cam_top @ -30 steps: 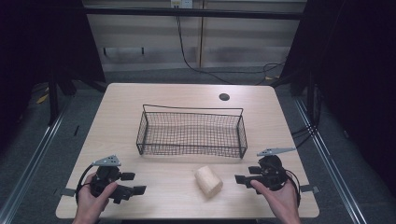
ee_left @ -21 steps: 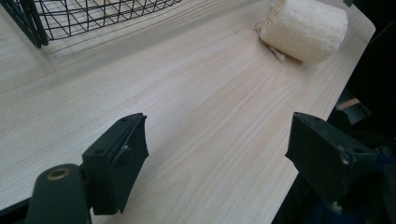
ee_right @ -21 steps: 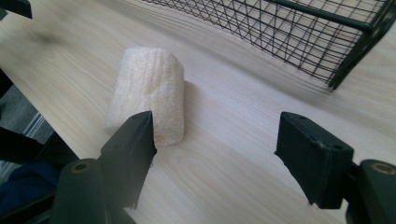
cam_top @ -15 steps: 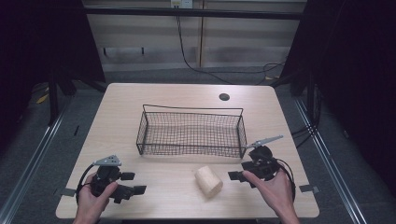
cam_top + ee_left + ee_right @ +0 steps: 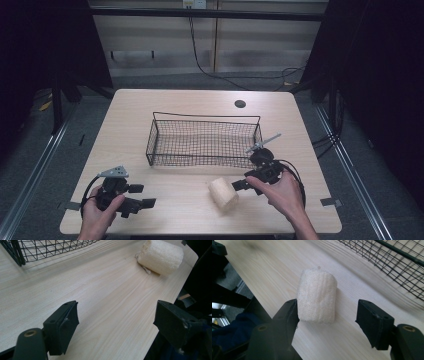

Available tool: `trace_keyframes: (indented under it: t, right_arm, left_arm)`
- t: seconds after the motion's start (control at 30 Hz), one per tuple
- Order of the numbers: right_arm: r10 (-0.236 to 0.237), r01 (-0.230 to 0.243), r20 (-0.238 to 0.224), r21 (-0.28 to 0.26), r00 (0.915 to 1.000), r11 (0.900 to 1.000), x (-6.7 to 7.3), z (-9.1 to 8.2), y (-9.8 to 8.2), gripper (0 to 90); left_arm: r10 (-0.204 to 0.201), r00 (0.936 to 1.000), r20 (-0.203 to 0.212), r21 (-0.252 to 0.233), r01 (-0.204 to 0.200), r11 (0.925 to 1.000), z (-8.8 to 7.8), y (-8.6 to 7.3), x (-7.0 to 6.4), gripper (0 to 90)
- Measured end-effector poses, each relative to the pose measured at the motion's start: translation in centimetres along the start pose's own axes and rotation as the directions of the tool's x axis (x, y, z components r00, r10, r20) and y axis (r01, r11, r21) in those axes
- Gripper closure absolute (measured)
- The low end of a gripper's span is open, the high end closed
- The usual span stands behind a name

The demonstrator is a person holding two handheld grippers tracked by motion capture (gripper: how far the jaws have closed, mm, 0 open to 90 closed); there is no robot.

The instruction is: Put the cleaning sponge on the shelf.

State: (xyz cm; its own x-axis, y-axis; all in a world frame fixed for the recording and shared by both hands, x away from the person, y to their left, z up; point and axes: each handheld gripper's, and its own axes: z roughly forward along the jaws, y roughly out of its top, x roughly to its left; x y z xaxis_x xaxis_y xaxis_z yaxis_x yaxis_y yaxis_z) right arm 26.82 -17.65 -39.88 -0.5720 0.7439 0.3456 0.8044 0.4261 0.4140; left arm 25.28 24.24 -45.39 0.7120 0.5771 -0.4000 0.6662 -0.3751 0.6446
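Sponge point(image 5: 223, 194) is lying on its side near the table point(image 5: 150, 107) front edge, right of centre, just near of the wire basket point(image 5: 202, 141). The right tool point(image 5: 239, 185) is sitting at the sponge's right end with its jaws spread wide; in the right gripper view the sponge point(image 5: 317, 296) is showing between them, off-centre, one jaw apparently touching it and the other well apart. The left tool point(image 5: 142, 195) is resting at the near left corner, jaws also wide and holding nothing, with the sponge point(image 5: 160, 256) well away from it. Risk from here, as a judgement: closing off-centre could be pushing the light, rounded sponge sideways or rolling it toward the near edge rather than pinching it, and a soft body could be slipping from a shallow hold.
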Motion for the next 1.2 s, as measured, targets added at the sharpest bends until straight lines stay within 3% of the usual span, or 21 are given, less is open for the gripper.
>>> trace_keyframes:
  t: [0.1, 0.17, 0.3, 0.6, 1.13, 1.2]
  right_arm:
    - [-0.014, 0.014, 0.005, 0.022, 0.9999, 1.0, 0.3, 0.4, 0.4, 35.0]
    - [-0.034, 0.032, 0.045, 0.053, 0.9984, 0.998, 0.5, 1.0, 0.7, 36.9]
    - [-0.013, 0.01, 0.023, 0.098, 0.9997, 0.995, 0.5, 1.5, 1.2, 37.8]
    - [-0.011, 0.001, 0.049, 0.2, 0.9987, 0.98, 0.8, 2.8, 2.4, 31.8]
    - [-0.027, 0.017, 0.036, 0.268, 0.999, 0.963, 1.5, 4.7, 3.6, 31.4]
    - [-0.036, 0.022, 0.042, 0.296, 0.9985, 0.955, 1.5, 5.2, 3.8, 31.9]
  left_arm:
    - [0.0, 1.0, 0.003, 0.001, 0.0, 1.0, 0.0, 0.0, 0.0, 19.0]
    - [-0.002, 1.0, 0.006, 0.002, 0.002, 1.0, 0.0, 0.0, 0.0, 19.0]
    - [0.001, 1.0, 0.001, 0.001, -0.001, 1.0, 0.0, 0.0, 0.0, 19.0]
    - [0.002, 1.0, -0.002, 0.006, -0.002, 1.0, 0.1, 0.0, 0.0, 19.0]
    - [0.007, 1.0, -0.003, 0.019, -0.007, 0.9998, 0.2, 0.0, 0.0, 19.0]
    - [0.009, 1.0, -0.003, 0.022, -0.008, 0.9997, 0.1, 0.0, 0.0, 19.0]
